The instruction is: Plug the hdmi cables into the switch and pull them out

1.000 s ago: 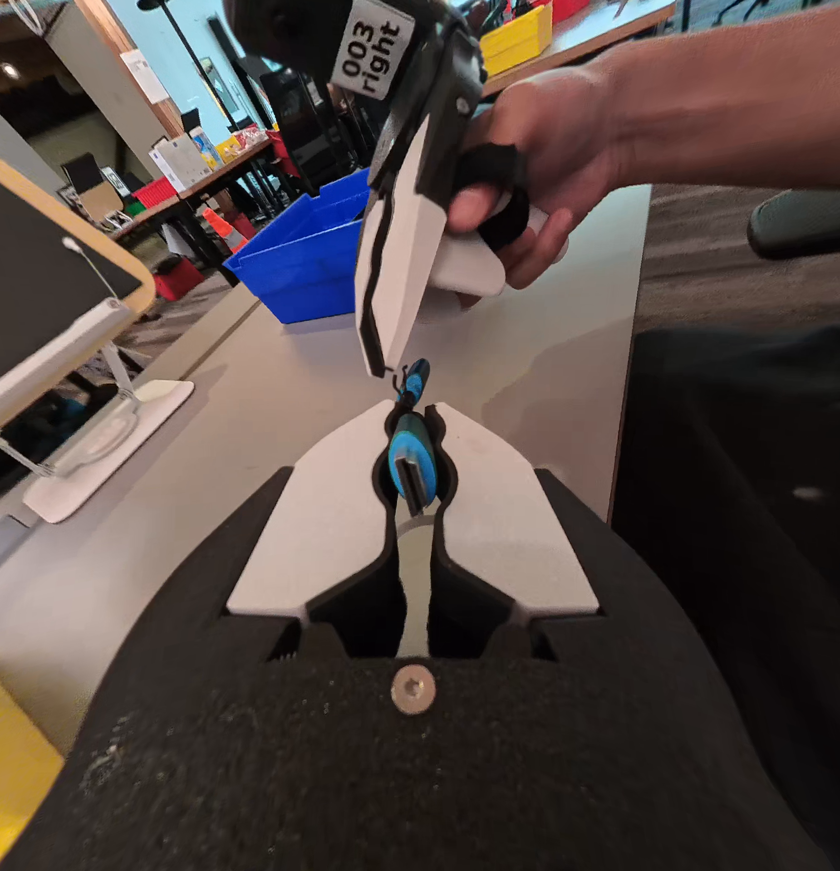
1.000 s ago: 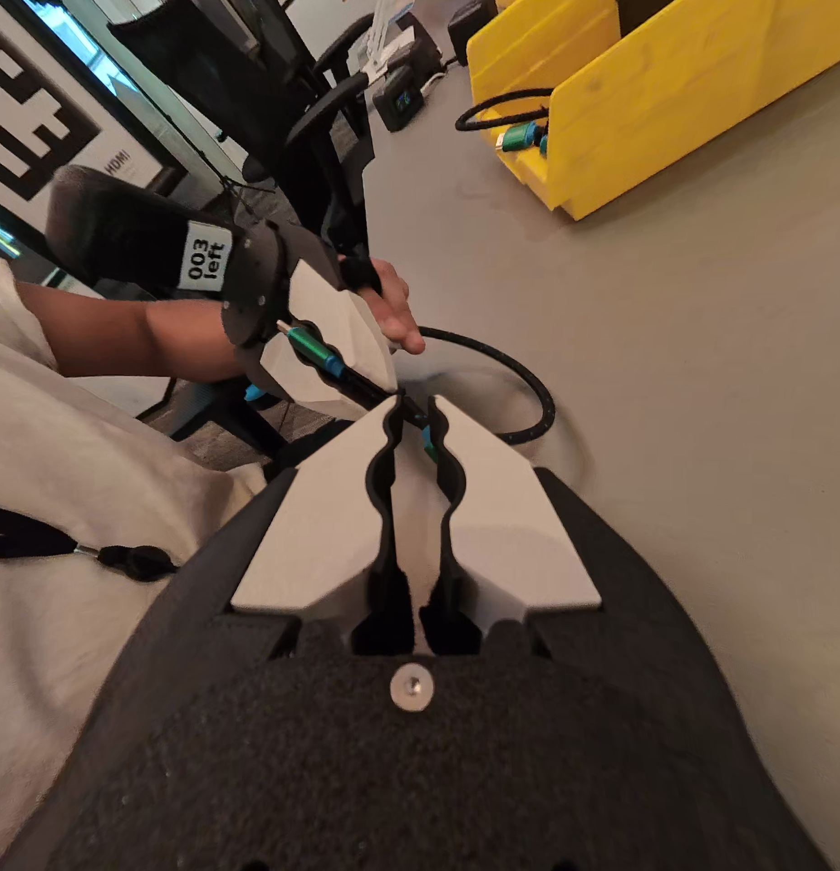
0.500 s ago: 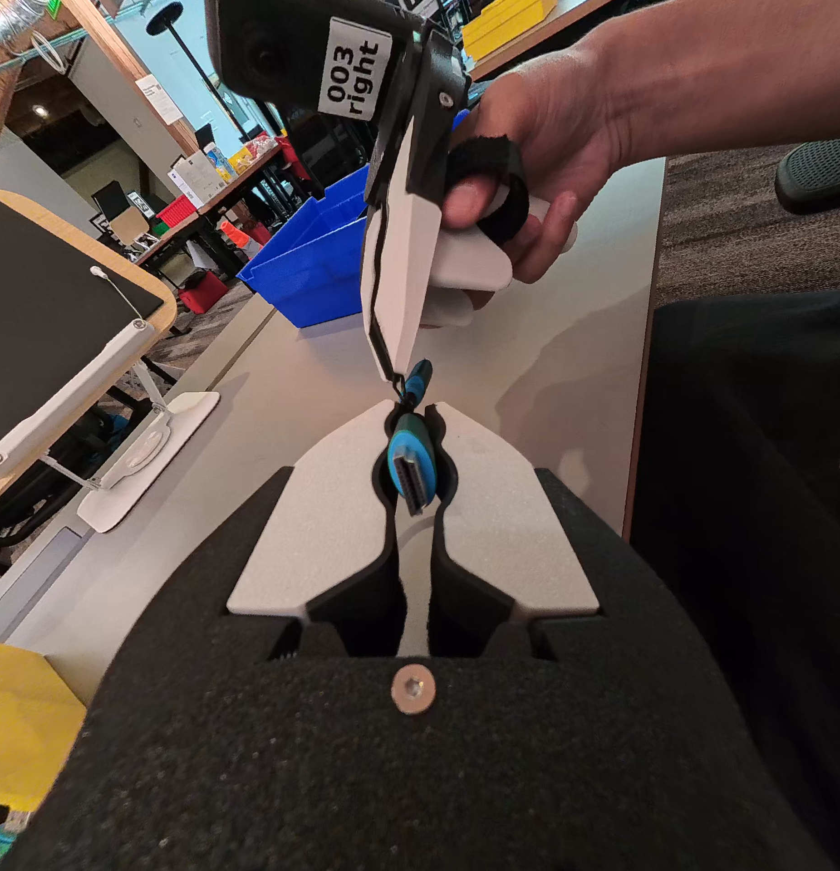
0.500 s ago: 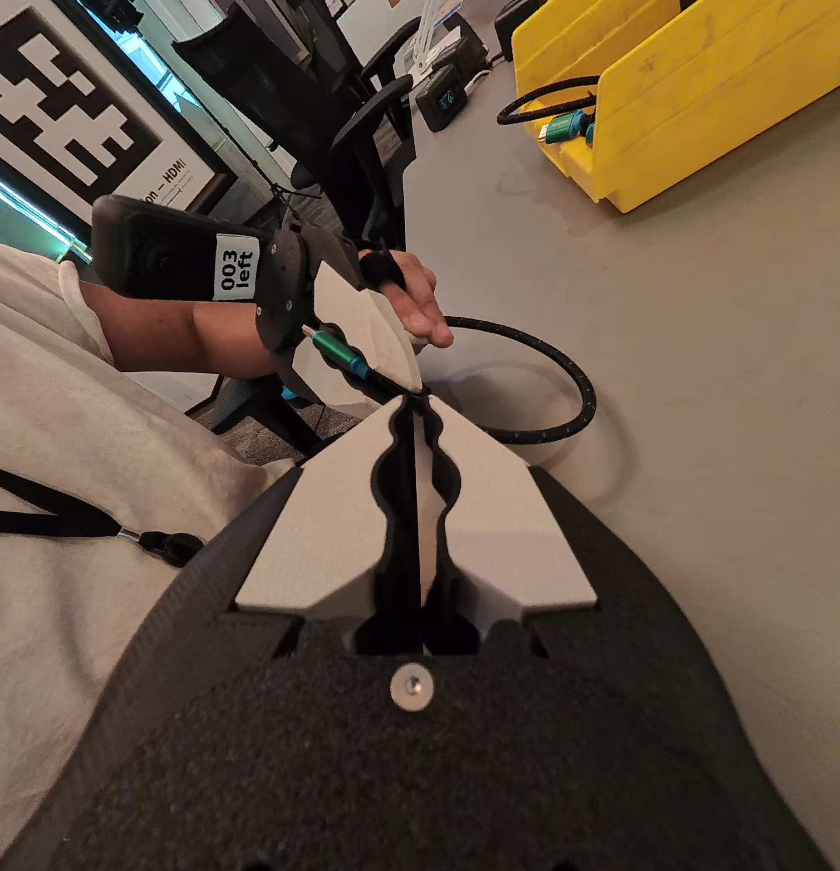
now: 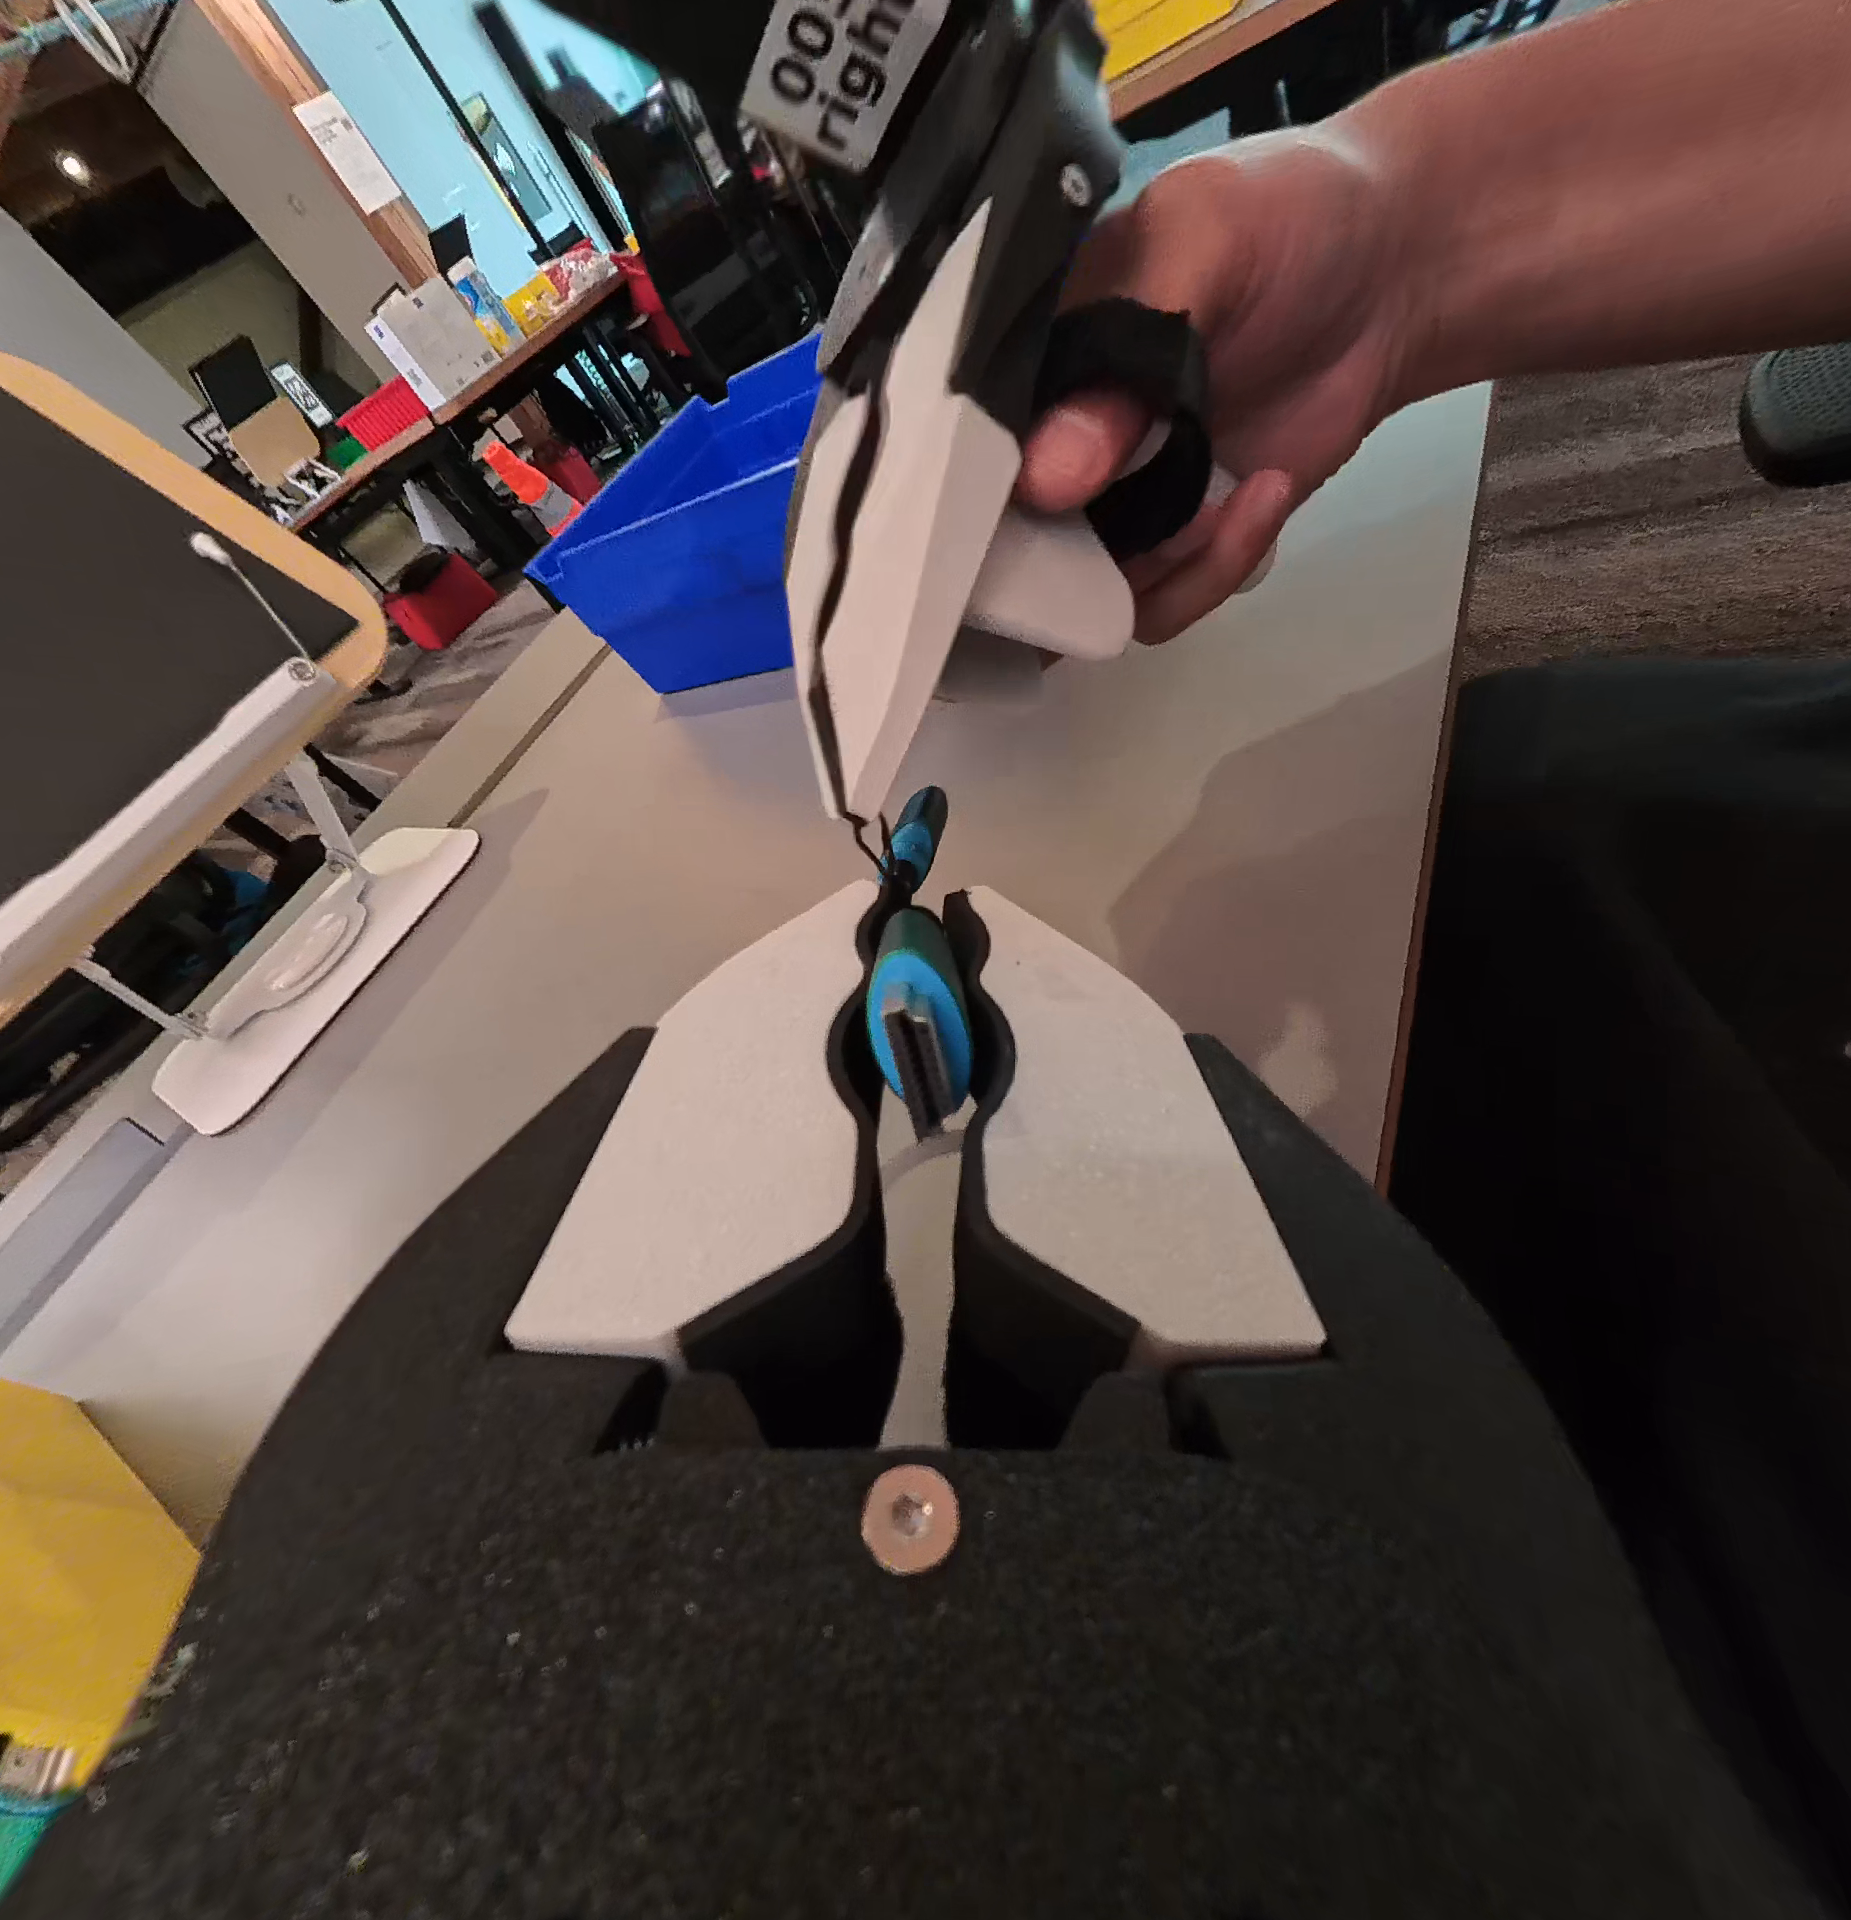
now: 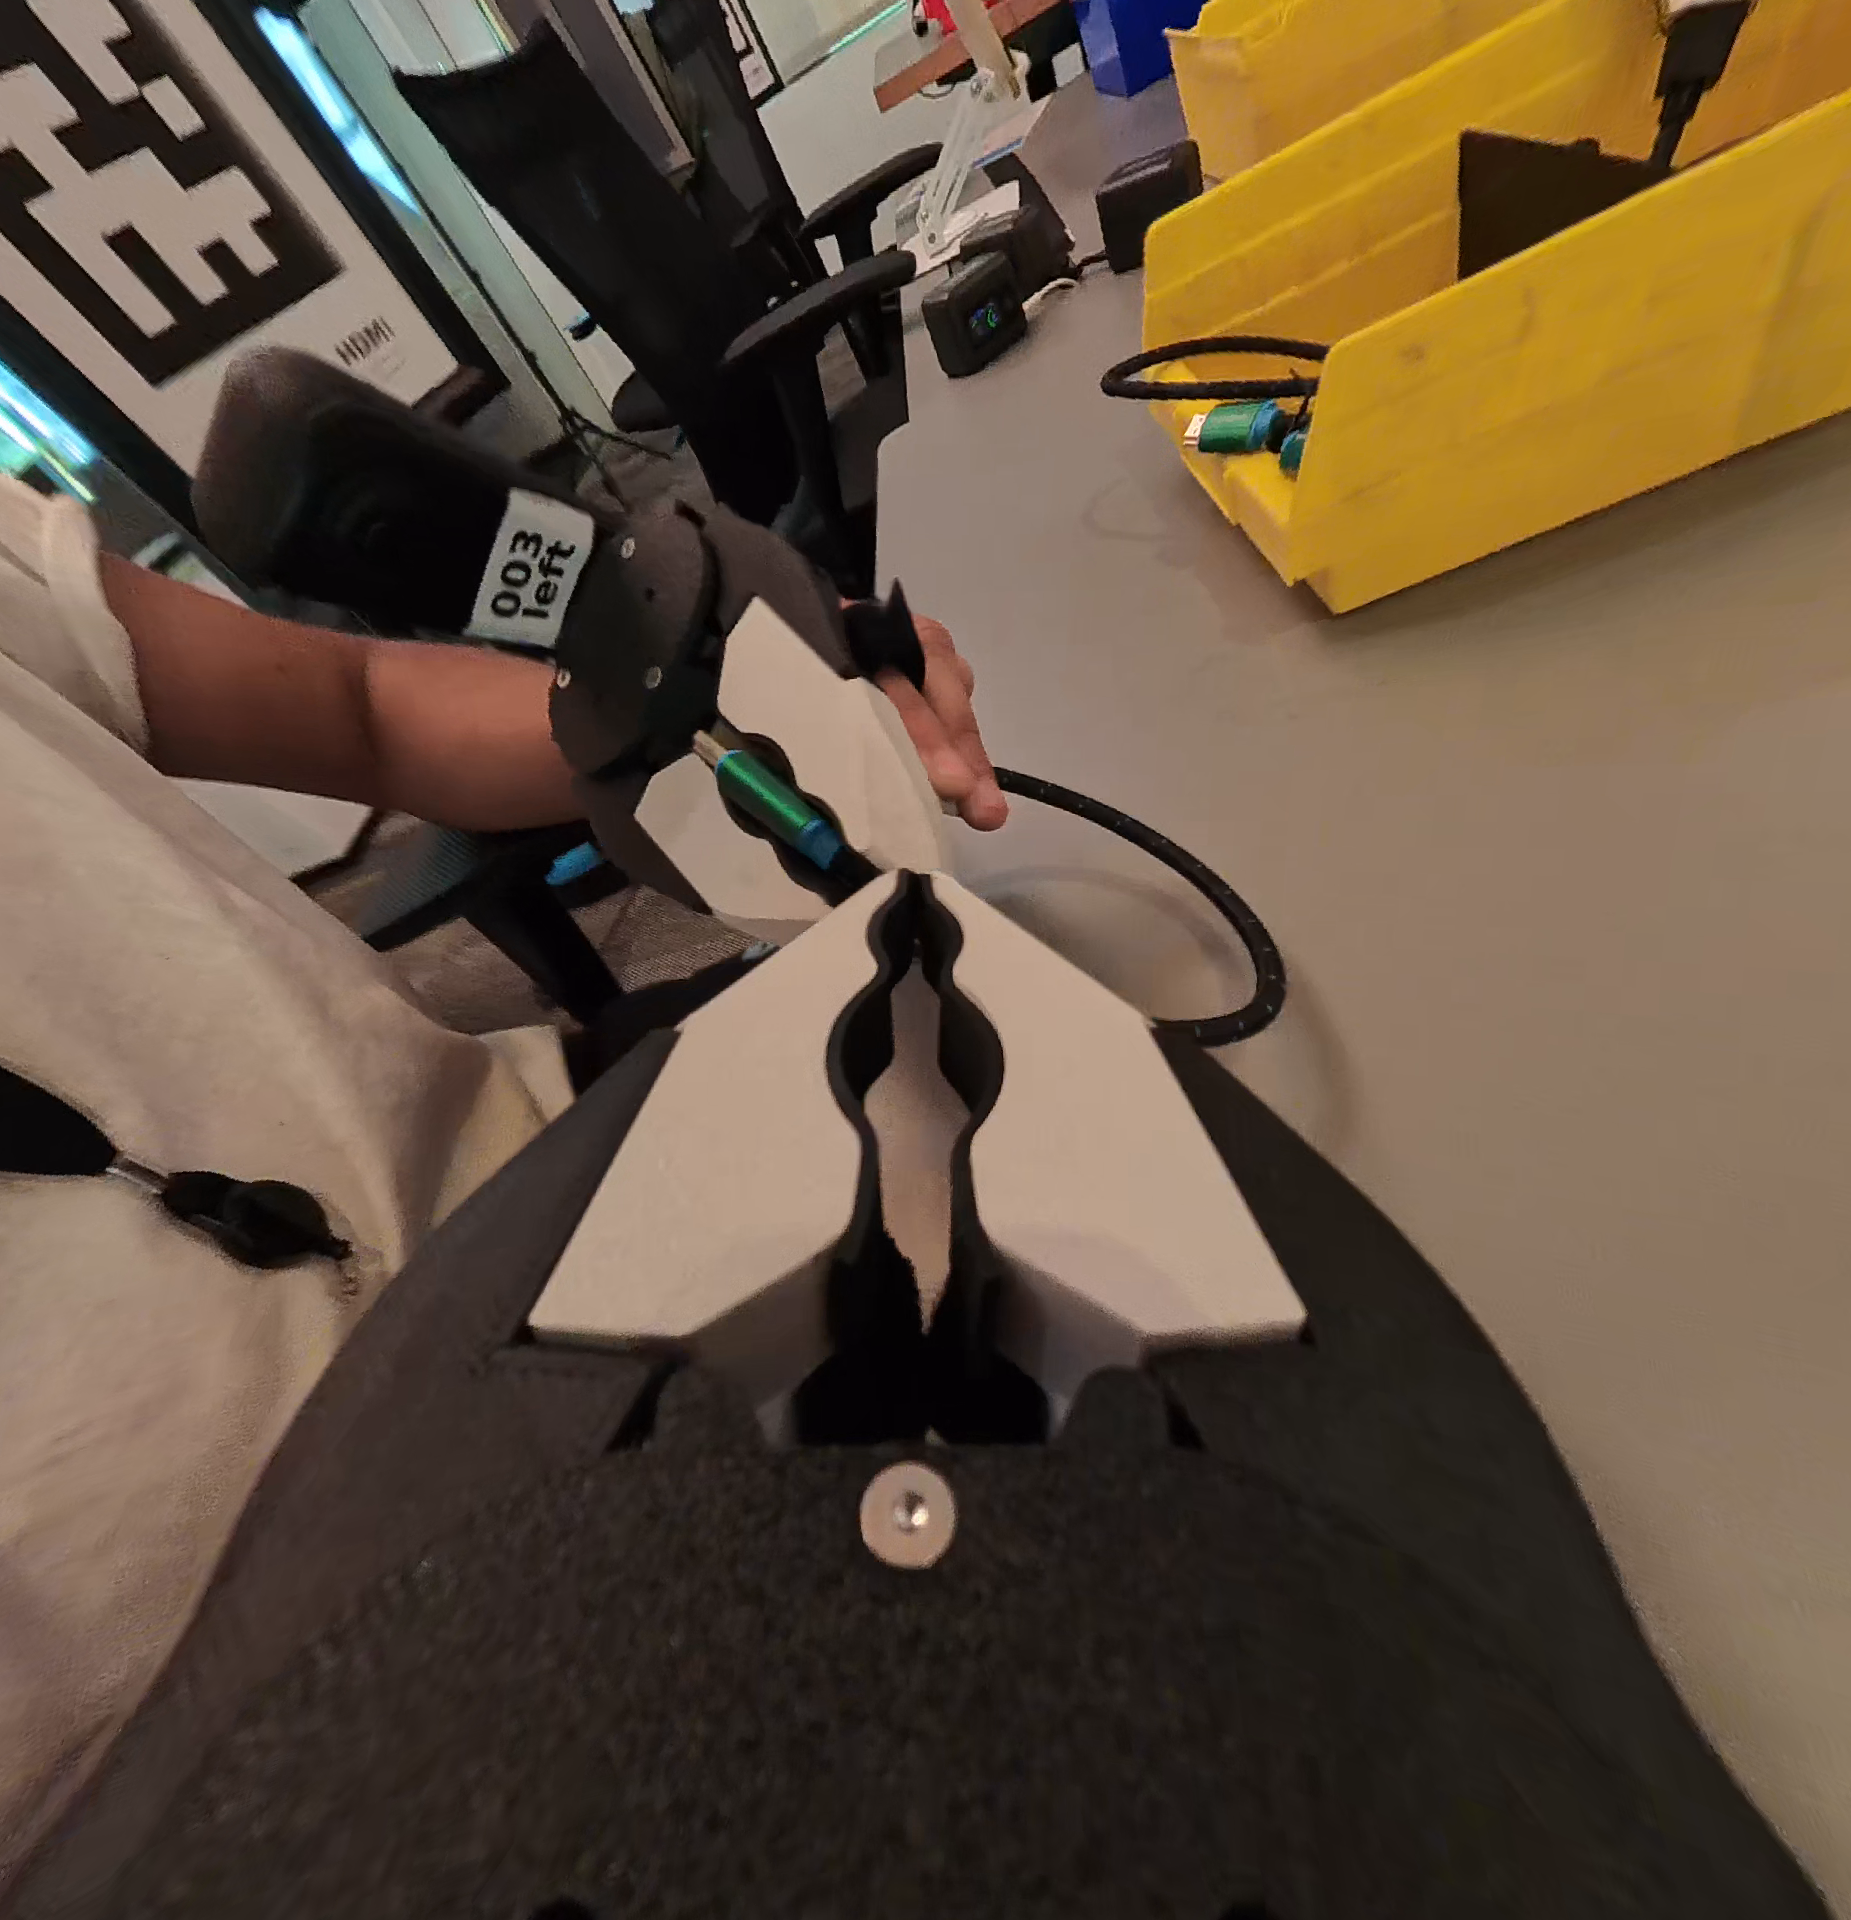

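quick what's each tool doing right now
Left tool: closed on the HDMI plug.
Right tool: closed, pinching the cable behind that plug.

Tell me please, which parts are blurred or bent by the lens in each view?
Left wrist view: the hand and right gripper look motion-blurred, the HDMI plug is sharp. Right wrist view: the yellow bin and table edges curve from the wide-angle lens, and the sleeve is soft.

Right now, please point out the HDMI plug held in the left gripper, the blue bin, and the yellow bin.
HDMI plug (image 5: 919, 1047): left wrist view, on its blue end face.
blue bin (image 5: 692, 561): left wrist view, on its near outer wall.
yellow bin (image 6: 1586, 416): right wrist view, on its front wall.
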Tool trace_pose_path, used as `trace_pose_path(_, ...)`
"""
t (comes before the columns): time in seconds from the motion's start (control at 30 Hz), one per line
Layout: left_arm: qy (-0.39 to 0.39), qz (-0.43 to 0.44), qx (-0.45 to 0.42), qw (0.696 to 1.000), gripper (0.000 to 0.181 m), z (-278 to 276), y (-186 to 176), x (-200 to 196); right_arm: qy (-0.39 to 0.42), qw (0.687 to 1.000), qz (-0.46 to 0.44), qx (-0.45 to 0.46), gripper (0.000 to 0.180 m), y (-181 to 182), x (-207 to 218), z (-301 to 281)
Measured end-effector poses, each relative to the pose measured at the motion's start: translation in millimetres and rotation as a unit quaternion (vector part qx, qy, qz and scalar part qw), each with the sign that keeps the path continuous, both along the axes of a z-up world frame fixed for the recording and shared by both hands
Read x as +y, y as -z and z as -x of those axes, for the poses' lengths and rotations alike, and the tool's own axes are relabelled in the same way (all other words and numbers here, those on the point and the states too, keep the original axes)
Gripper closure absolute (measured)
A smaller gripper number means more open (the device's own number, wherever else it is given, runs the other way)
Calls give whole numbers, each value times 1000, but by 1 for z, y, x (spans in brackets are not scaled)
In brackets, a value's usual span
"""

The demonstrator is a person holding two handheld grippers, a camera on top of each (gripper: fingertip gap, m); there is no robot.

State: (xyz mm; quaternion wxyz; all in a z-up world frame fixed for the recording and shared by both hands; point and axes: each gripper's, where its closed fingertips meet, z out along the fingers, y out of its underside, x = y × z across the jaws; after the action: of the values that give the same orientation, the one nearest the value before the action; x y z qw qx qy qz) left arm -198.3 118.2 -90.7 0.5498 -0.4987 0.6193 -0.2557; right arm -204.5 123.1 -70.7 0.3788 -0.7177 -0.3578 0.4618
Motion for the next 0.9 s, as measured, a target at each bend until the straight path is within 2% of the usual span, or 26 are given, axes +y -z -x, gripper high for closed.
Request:
trace_pose_path(0.2,-29,66,6,997,171,3,7,13,3,986,-105,-130,180,16,-3,3)
trace_pose_path(0.47,-5,178,-74,981,172,8,-15,15,48,979,-108,-165,180,29,13,-9)
trace_pose_path(0.57,-2,190,-87,978,172,11,-20,17,53,983,-107,-140,180,25,14,-6)
trace_pose_path(0.77,-16,147,-66,987,171,11,-13,19,63,990,-101,-79,180,3,11,-5)
trace_pose_path(0.9,-26,134,-59,989,171,9,-9,20,66,990,-96,-81,168,3,10,-1)
